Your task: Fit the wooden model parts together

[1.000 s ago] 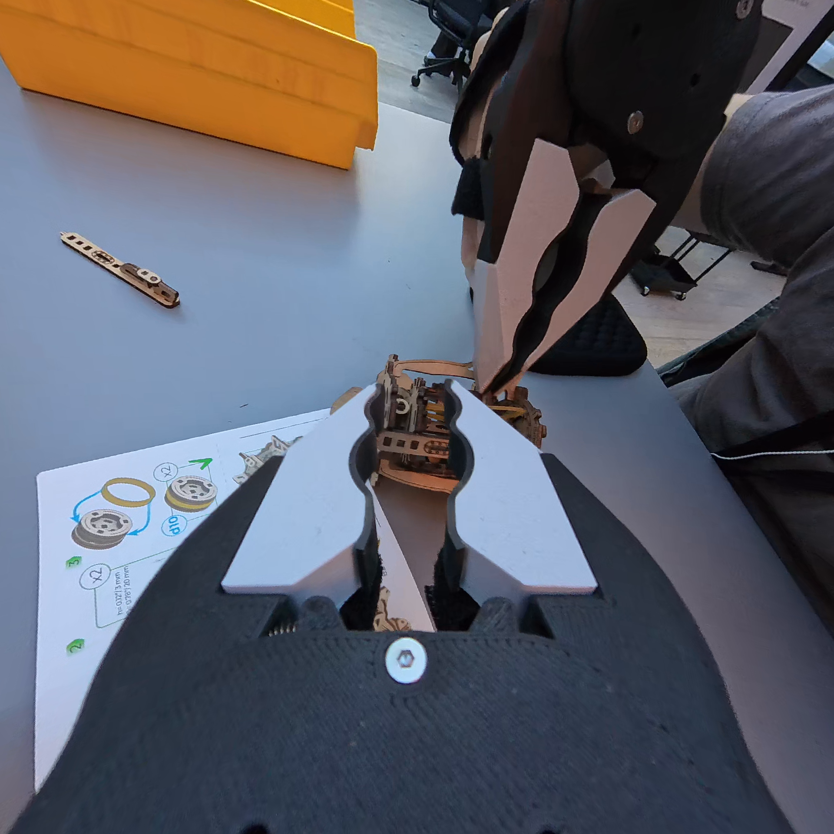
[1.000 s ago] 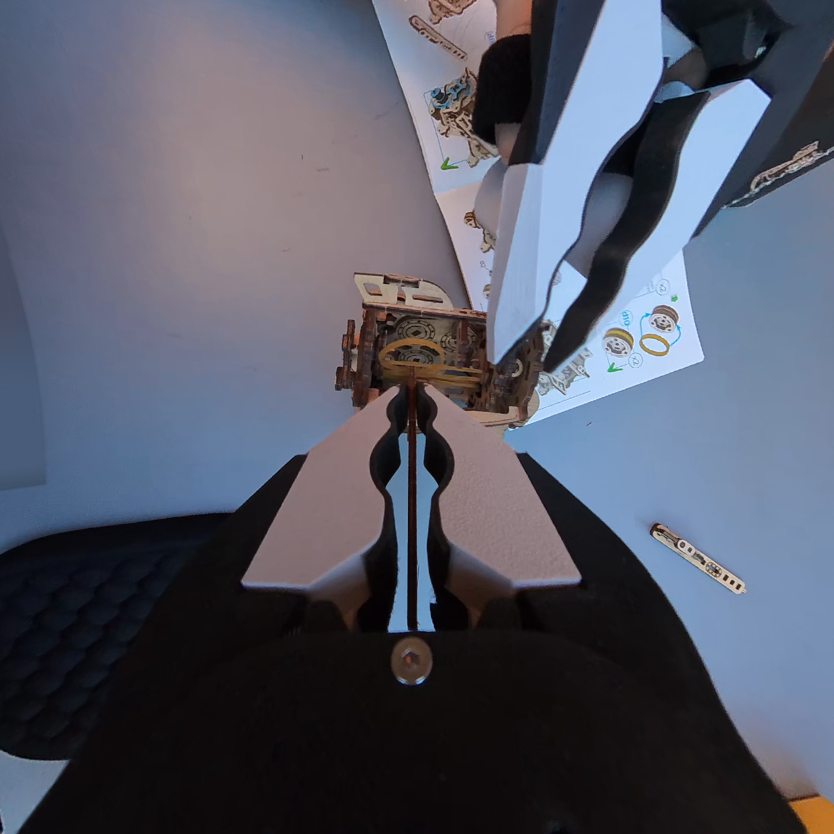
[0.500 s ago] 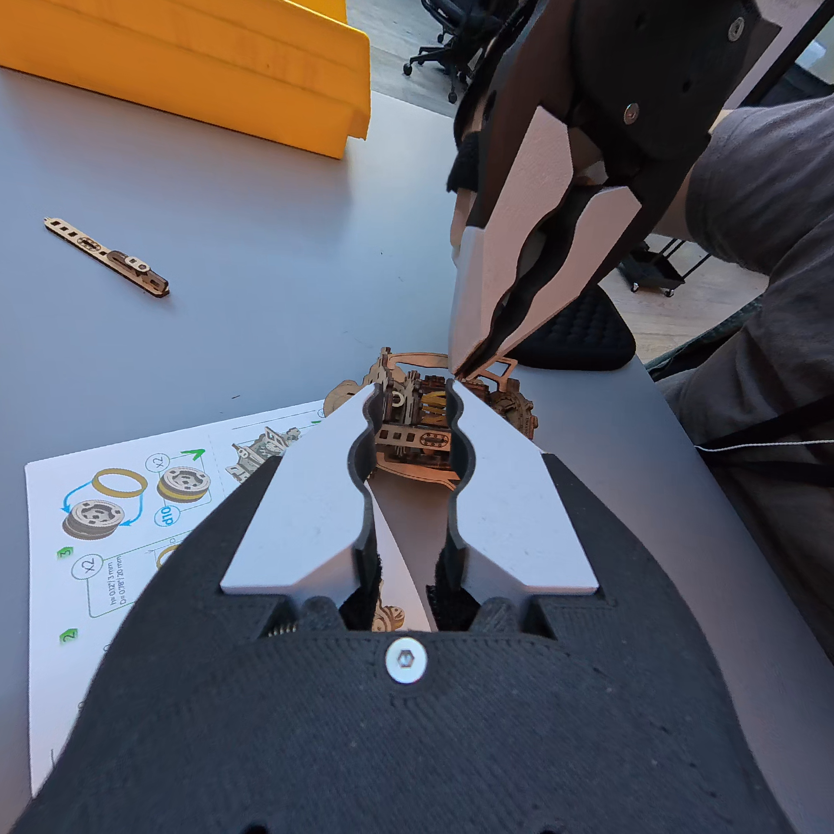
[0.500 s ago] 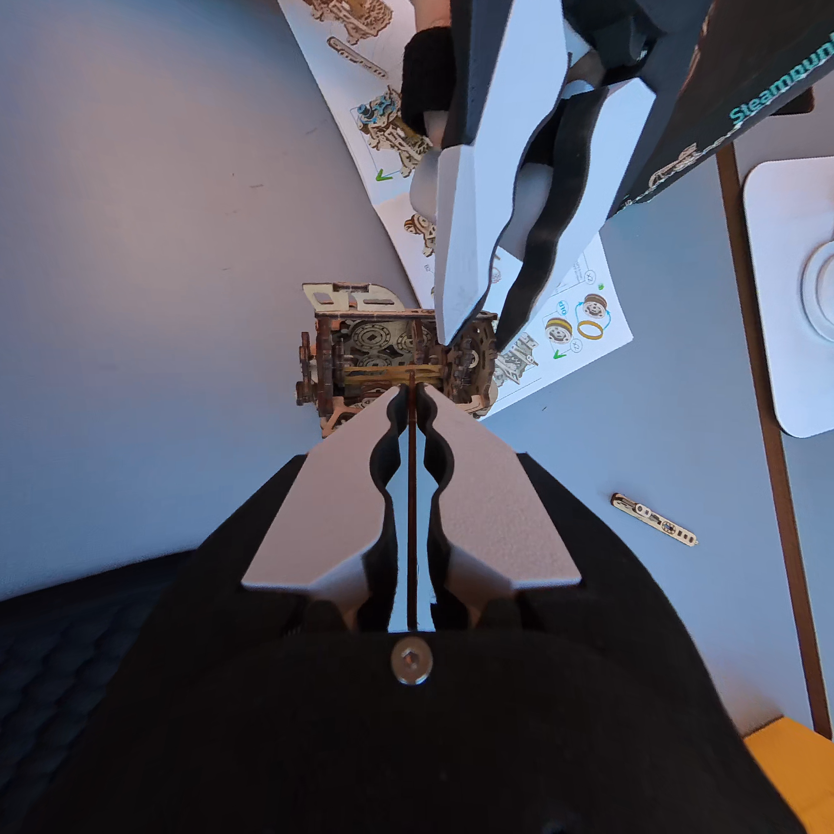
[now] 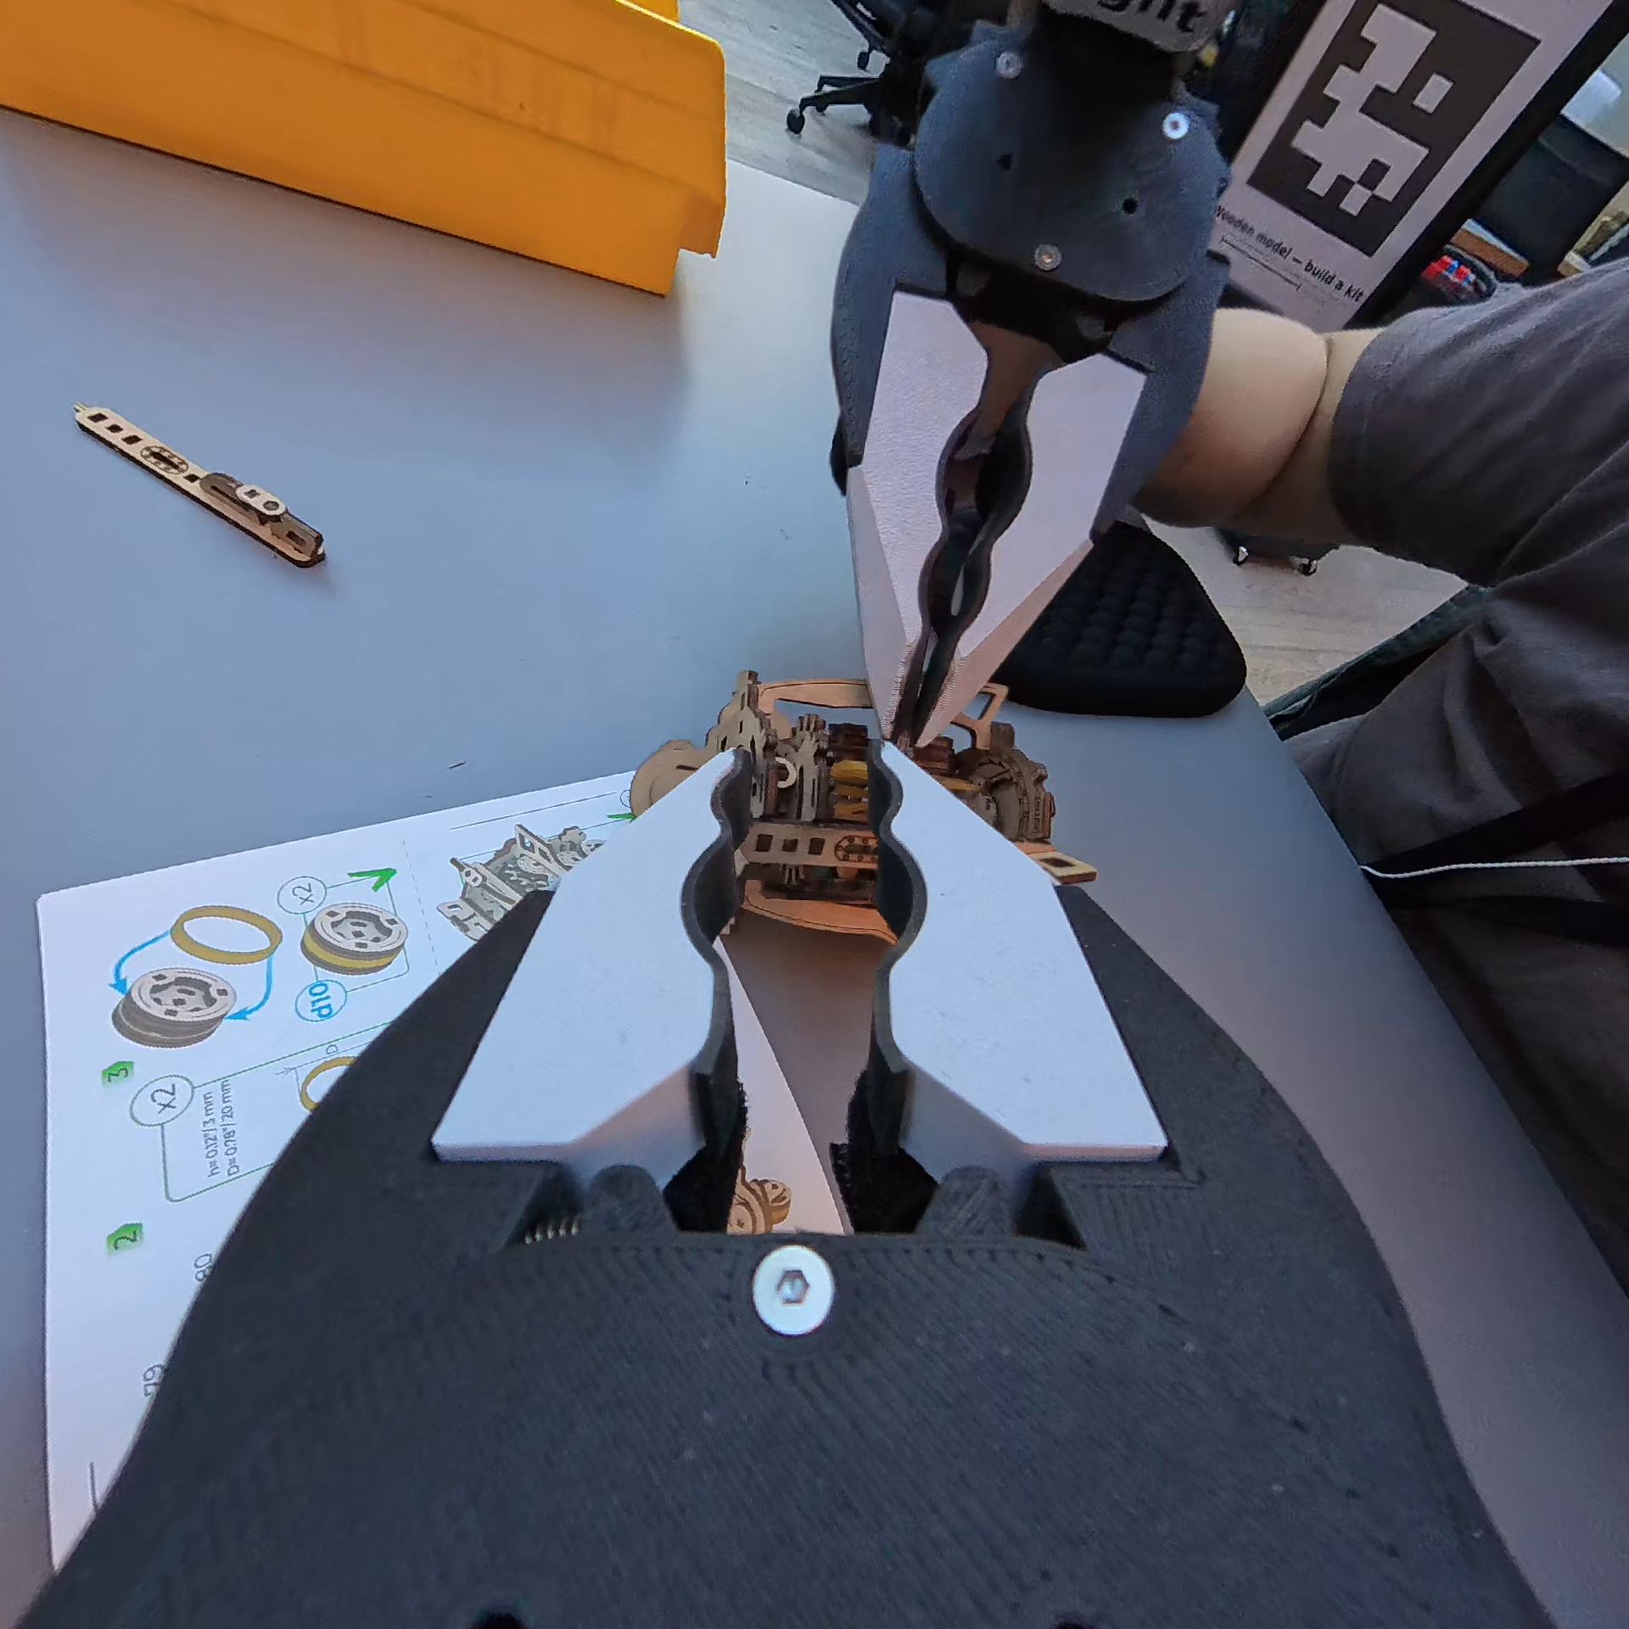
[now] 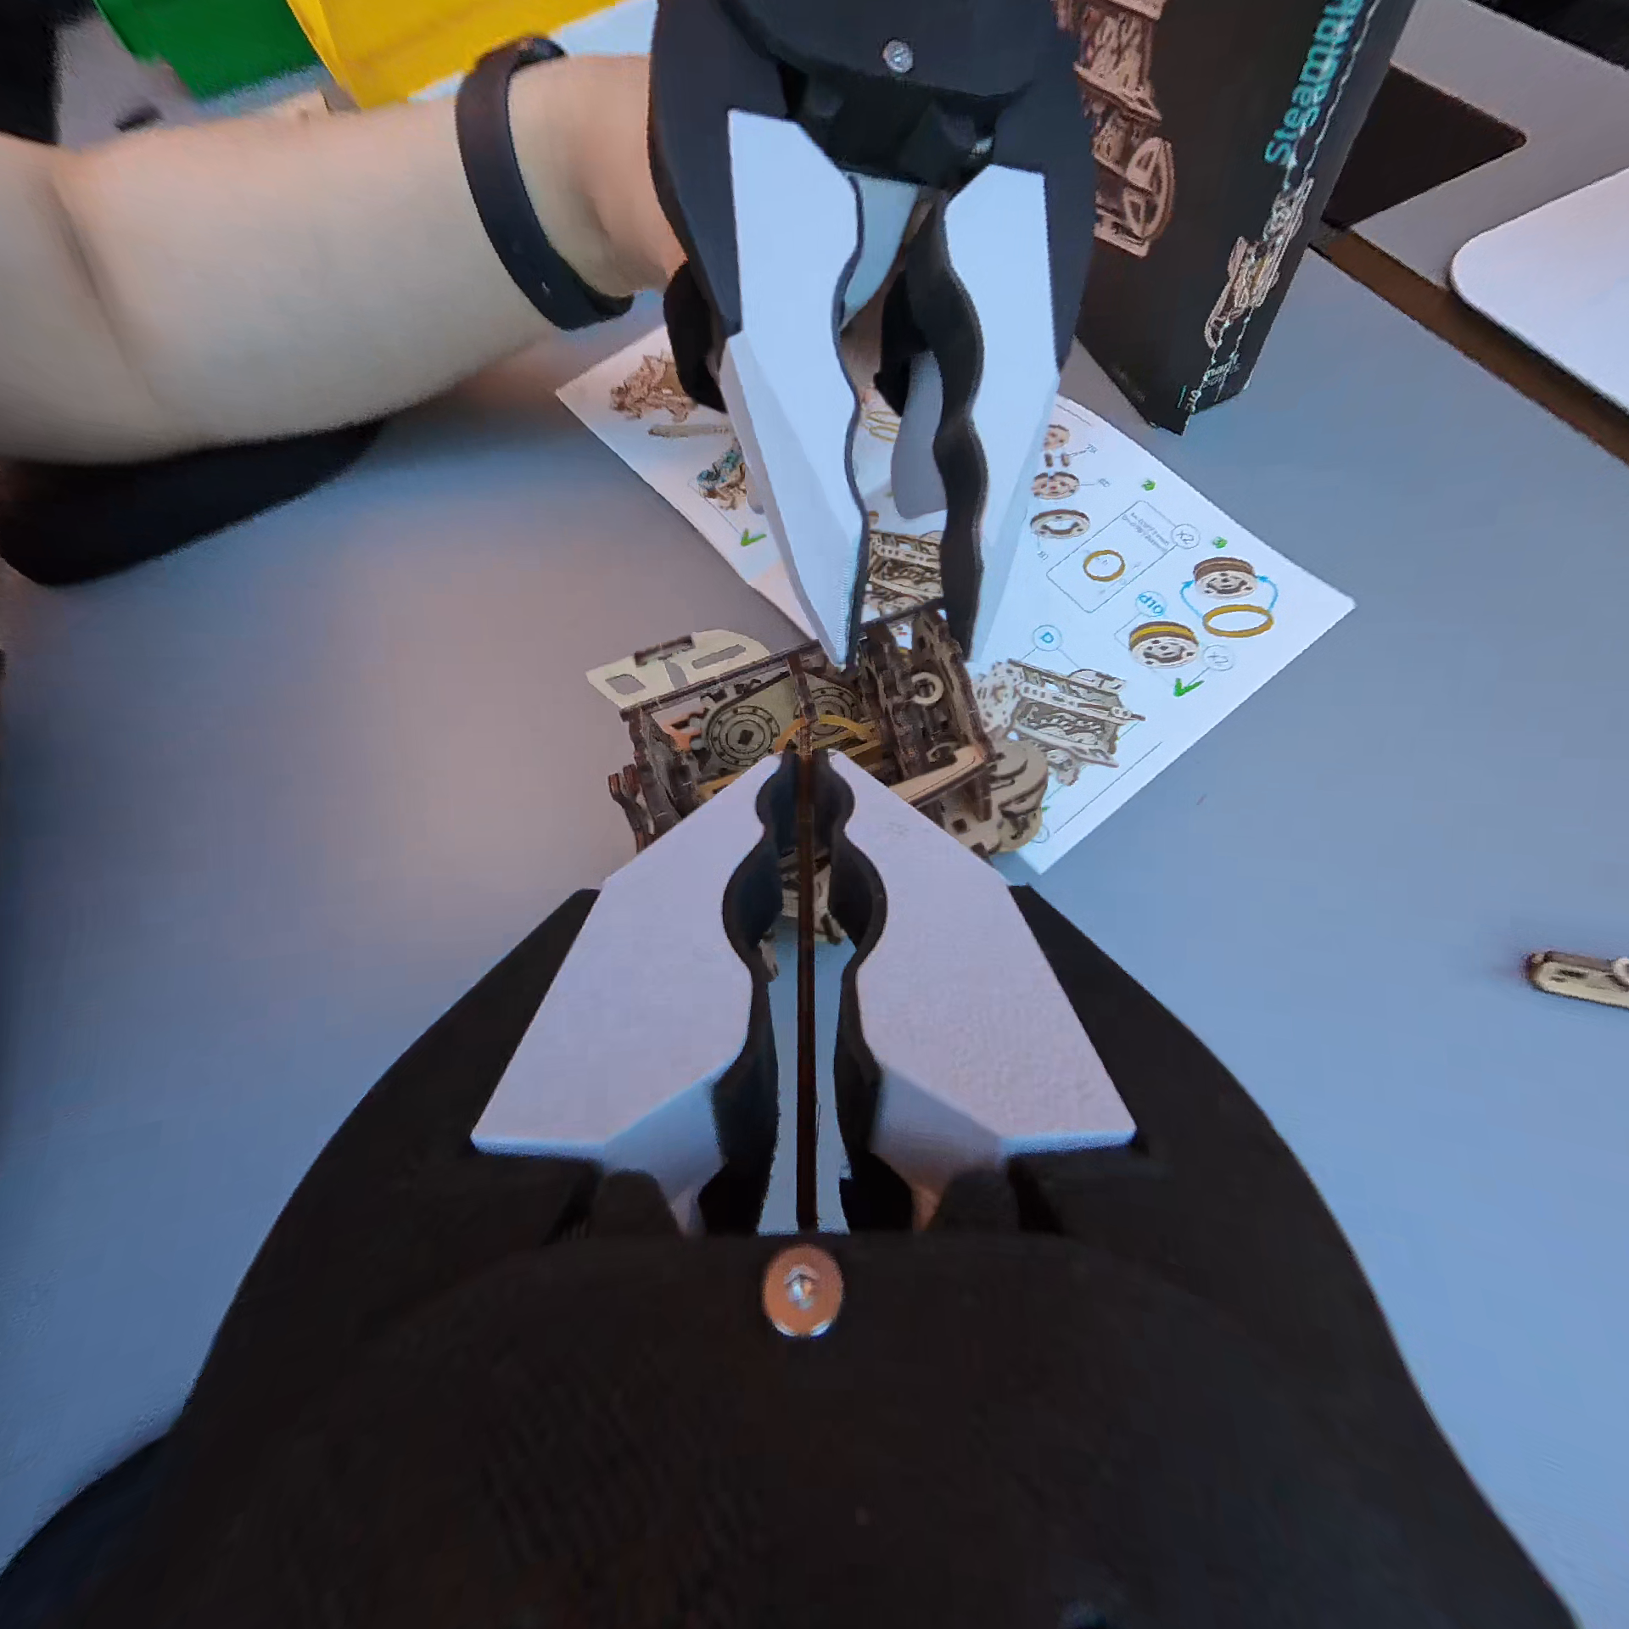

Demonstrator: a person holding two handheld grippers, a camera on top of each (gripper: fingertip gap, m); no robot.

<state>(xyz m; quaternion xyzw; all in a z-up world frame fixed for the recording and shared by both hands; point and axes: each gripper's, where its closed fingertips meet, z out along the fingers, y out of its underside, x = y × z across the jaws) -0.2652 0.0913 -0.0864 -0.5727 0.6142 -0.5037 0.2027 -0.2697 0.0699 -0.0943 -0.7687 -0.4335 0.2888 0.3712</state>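
One brown laser-cut wooden model assembly (image 5: 846, 820) stands on the grey table (image 5: 458, 546), partly on the single white instruction sheet (image 5: 264, 970). The left gripper (image 5: 807, 767) has its fingers clamped across the assembly's end. The right gripper (image 6: 804, 765) is pinched on a thin dark wooden strip (image 6: 805, 1014) seen edge-on, its tip at the assembly's top. One loose slotted wooden bar (image 5: 198, 483) lies well apart on open tabletop. Only the left view shows the yellow plastic bin (image 5: 423, 115) and table corner; only the right shows the dark kit box (image 6: 1234, 194).

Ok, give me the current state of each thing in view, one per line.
Wooden model: partly built, on the table.
Left tool: clamped on the model's sides.
Right tool: shut on a thin wooden stick.
Instruction sheet: flat, partly under the model.
Loose wooden strip: lying apart, untouched.
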